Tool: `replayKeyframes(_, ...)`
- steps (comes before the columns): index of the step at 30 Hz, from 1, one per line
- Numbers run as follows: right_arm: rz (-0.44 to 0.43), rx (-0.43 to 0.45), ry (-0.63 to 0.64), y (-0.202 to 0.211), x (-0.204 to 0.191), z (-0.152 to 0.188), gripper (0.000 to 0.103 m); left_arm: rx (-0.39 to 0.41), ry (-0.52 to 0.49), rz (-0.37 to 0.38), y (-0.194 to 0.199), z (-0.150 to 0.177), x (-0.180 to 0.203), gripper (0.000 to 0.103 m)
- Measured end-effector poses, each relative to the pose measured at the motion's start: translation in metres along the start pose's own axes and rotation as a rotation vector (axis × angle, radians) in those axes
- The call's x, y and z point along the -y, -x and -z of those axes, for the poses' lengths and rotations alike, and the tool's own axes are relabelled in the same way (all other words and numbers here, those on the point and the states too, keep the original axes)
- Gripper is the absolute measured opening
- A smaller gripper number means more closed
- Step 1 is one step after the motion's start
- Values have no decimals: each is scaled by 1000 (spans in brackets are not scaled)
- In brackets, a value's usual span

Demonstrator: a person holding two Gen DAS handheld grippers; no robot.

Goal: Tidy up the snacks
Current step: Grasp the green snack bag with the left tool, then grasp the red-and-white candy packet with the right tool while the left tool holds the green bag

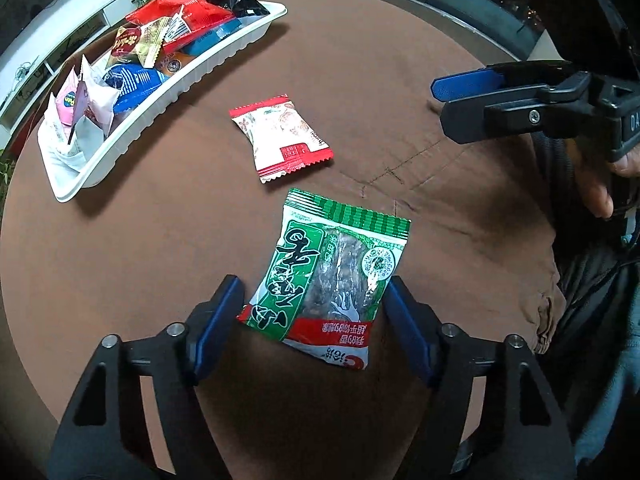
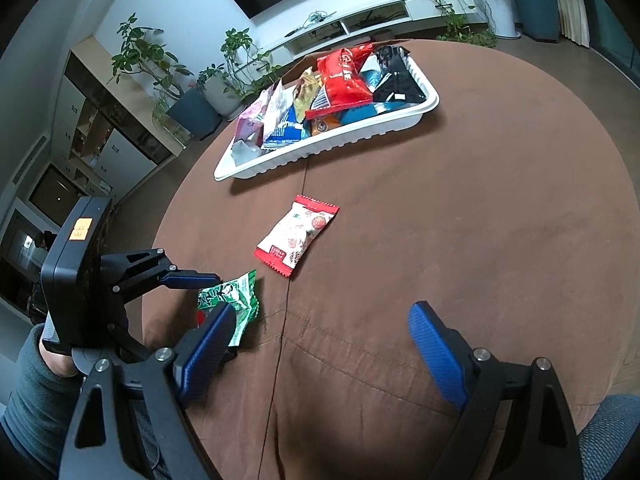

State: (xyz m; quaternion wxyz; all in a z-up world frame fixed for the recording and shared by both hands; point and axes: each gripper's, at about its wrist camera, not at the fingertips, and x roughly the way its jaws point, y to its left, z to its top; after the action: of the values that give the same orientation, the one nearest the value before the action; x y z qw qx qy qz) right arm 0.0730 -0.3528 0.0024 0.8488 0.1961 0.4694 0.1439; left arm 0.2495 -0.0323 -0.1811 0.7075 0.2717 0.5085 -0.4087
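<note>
Currently: left gripper [image 1: 312,320] jaws straddling green packet [image 1: 332,276], not gripping; right gripper [image 2: 320,344] gaping, nothing between.

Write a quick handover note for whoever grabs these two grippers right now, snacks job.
Left gripper: jaws straddle the green snack packet on the brown tablecloth, no clear grip yet.
Right gripper: open, empty, over bare cloth.
White tray: already piled with snacks.
Left to do: the green packet and the red-and-white packet, both loose on the cloth, presumably go in the tray.
</note>
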Motion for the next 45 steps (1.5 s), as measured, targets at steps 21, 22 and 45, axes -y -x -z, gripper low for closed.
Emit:
replayKeyframes(21,16,-19,20,-3,-2,-1,79,93,225,13,10,5,-6,29)
replayKeyframes(22,20,-23,17,-4,-2,-2,79,115,253,28,13,9,-8,29)
replayKeyframes(45,264,-102,227,-98,-72,-43,65,349,623,77,51,80,-21,29)
